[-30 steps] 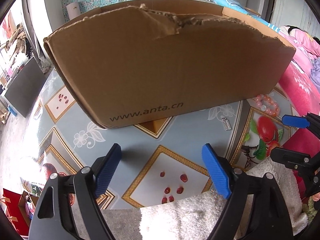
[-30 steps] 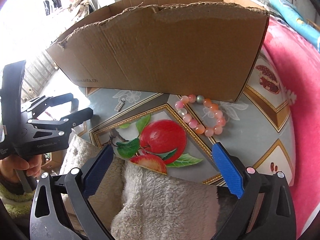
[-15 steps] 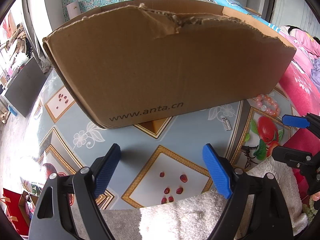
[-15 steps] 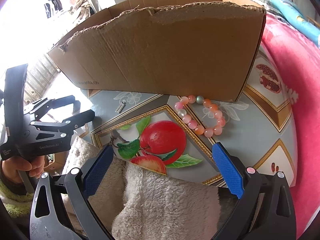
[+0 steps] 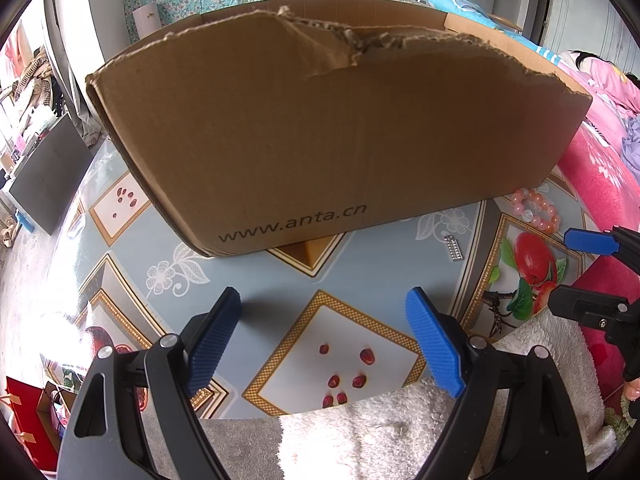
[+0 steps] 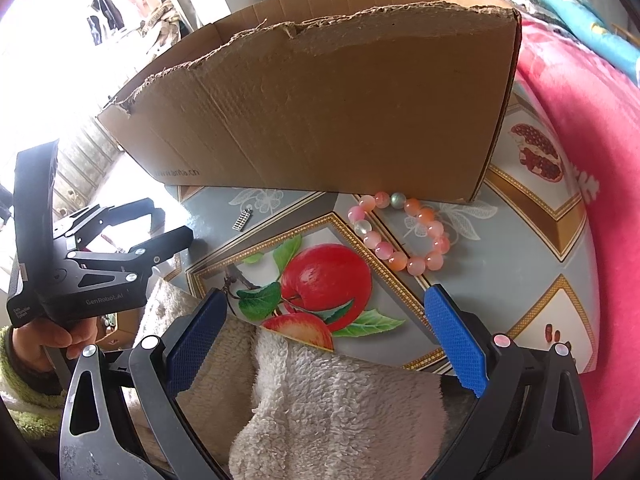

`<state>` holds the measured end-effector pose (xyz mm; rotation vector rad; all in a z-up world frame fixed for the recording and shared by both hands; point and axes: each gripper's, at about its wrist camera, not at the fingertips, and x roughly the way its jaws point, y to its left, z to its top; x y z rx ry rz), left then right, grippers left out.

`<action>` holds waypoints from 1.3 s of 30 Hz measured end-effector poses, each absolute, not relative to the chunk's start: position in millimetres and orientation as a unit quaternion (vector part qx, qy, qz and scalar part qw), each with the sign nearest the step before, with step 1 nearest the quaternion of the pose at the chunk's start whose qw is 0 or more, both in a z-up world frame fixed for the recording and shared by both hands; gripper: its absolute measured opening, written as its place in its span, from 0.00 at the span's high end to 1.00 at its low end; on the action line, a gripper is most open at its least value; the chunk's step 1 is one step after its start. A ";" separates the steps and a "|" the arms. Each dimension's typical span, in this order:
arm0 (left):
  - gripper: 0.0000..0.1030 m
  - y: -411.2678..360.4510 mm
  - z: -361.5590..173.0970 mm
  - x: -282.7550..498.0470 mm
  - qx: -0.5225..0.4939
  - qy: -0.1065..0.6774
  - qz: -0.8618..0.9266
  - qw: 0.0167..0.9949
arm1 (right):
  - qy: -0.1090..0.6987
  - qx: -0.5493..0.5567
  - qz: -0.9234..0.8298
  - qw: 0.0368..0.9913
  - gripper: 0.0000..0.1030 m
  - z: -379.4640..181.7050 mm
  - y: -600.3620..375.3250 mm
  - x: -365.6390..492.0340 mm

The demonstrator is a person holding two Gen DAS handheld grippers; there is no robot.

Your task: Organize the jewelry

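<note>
A pink and orange bead bracelet [image 6: 400,236] lies on the patterned table against the front wall of a brown cardboard box [image 6: 320,112]; it also shows at the right in the left wrist view [image 5: 536,210]. A small silver hair clip [image 6: 242,221] lies left of it, also seen in the left wrist view [image 5: 454,247]. My right gripper [image 6: 326,332] is open and empty, near the table's front edge, short of the bracelet. My left gripper [image 5: 324,340] is open and empty, facing the box [image 5: 320,132].
A white fluffy towel [image 6: 340,408] hangs over the table's near edge under both grippers. A pink blanket [image 6: 592,160] lies to the right of the table. The box's top edge is torn. The left gripper's body [image 6: 92,272] shows at the left of the right wrist view.
Both views have shifted very slightly; the right gripper has edged a little back. Nothing on the table has moved.
</note>
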<state>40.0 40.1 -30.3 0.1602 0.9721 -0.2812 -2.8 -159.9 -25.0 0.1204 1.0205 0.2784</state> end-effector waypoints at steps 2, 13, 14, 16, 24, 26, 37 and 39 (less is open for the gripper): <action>0.20 40.0 -30.4 40.1 0.077 0.465 -0.135 0.872 | 0.485 0.060 0.133 0.862 0.08 -25.4 -160.3 -2.3; 0.19 40.0 -31.1 40.0 0.077 0.465 -0.135 0.872 | 0.485 0.060 0.129 0.863 0.08 -25.7 -159.3 -3.2; 0.19 40.8 -31.4 39.6 0.077 0.465 -0.135 0.872 | 0.485 0.060 0.129 0.863 0.08 -25.7 -159.2 -3.2; 0.19 40.5 -31.3 39.9 0.077 0.465 -0.135 0.872 | 0.485 0.061 0.129 0.863 0.08 -25.2 -159.5 -3.3; 0.18 41.1 -31.4 39.1 0.077 0.464 -0.135 0.872 | 0.484 0.060 0.129 0.863 0.08 -25.7 -158.8 -3.2; 0.18 41.0 -31.2 39.1 0.077 0.464 -0.135 0.872 | 0.484 0.059 0.129 0.863 0.08 -25.7 -158.9 -3.1; 0.17 40.6 -31.1 39.3 0.077 0.464 -0.135 0.872 | 0.484 0.060 0.129 0.863 0.08 -26.9 -158.1 -2.8; 0.17 40.2 -30.9 39.5 0.077 0.464 -0.135 0.872 | 0.484 0.060 0.129 0.863 0.08 -27.1 -158.0 -2.7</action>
